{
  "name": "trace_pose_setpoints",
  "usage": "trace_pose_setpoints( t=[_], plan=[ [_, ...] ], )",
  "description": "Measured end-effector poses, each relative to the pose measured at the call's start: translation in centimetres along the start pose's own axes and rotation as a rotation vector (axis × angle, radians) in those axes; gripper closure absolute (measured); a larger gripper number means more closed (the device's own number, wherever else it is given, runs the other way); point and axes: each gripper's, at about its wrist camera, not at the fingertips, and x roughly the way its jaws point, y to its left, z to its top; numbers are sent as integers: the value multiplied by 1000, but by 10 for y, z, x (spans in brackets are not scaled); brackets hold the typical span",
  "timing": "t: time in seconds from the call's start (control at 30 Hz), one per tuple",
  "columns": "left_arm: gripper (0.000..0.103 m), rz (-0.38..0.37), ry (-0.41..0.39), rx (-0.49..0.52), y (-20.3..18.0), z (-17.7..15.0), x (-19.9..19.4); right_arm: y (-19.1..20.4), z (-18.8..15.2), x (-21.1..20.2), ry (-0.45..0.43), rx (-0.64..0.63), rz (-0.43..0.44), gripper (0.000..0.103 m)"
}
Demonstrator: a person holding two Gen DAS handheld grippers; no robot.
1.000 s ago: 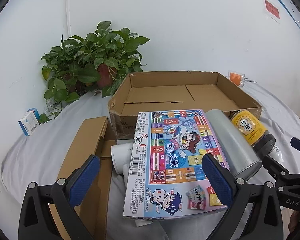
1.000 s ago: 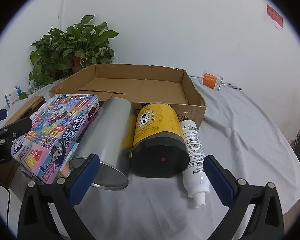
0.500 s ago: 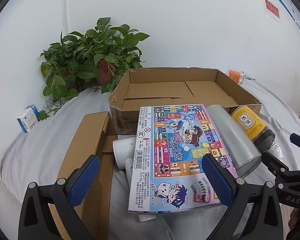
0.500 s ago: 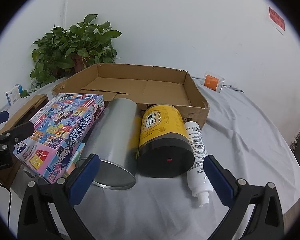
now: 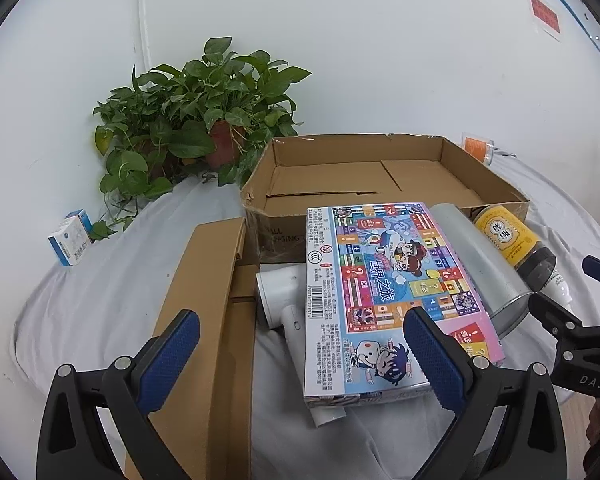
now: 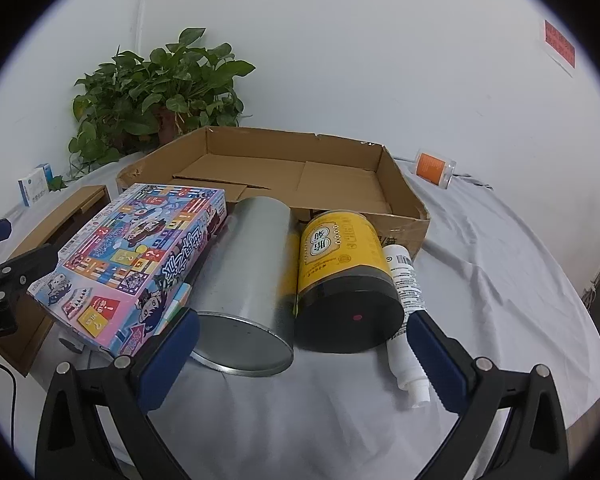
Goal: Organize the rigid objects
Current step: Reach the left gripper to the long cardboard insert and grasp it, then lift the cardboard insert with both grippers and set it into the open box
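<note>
A colourful board-game box (image 6: 140,256) lies tilted, propped on a white device (image 5: 286,304). Just beside it lie a silver tin (image 6: 246,284), a yellow-labelled black-lidded jar (image 6: 342,268) and a white bottle (image 6: 406,304), all on their sides before the open cardboard tray (image 6: 408,204).

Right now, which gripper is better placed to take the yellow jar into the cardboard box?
Right. The yellow jar lies between the open right gripper fingers; the left gripper faces the game box.

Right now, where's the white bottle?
In the right wrist view, the white bottle lies on the cloth at lower right, alongside the yellow jar, its nozzle near the right tongs' right pad.
</note>
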Motion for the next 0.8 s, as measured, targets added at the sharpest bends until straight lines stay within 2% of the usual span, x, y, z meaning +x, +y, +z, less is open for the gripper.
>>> trace_pose_setpoints(
  t=[0.2, 0.33, 0.37, 0.47, 0.5, 0.53, 0.57, 0.6, 0.63, 0.8],
  plan=[
    [1, -14, 14, -15, 4, 0, 1, 5, 0, -3, 0, -14, 18, 0],
    [1, 37, 39, 20, 20, -6, -2, 18, -2, -8, 8, -66, 142, 0],
    [4, 53, 46, 33, 25, -10, -2, 23, -2, -11, 0, -80, 172, 0],
    [25, 104, 101, 51, 43, -27, 0, 37, -2, -20, -33, -115, 273, 0],
    [37, 106, 125, 49, 48, -33, 3, 41, -2, -22, -44, -124, 300, 0],
    [43, 117, 145, 59, 51, -40, 5, 46, -1, -24, -55, -134, 327, 0],
    [48, 157, 133, 84, 51, -42, 4, 51, 0, -26, -63, -145, 360, 0],
    [61, 187, 134, 98, 52, -44, 2, 55, 0, -28, -70, -152, 386, 0],
    [63, 194, 126, 90, 57, -45, -1, 59, 1, -30, -76, -161, 414, 0],
    [70, 95, 149, -91, 109, -43, -10, 76, 9, -35, -68, -149, 533, 0]
  ],
)
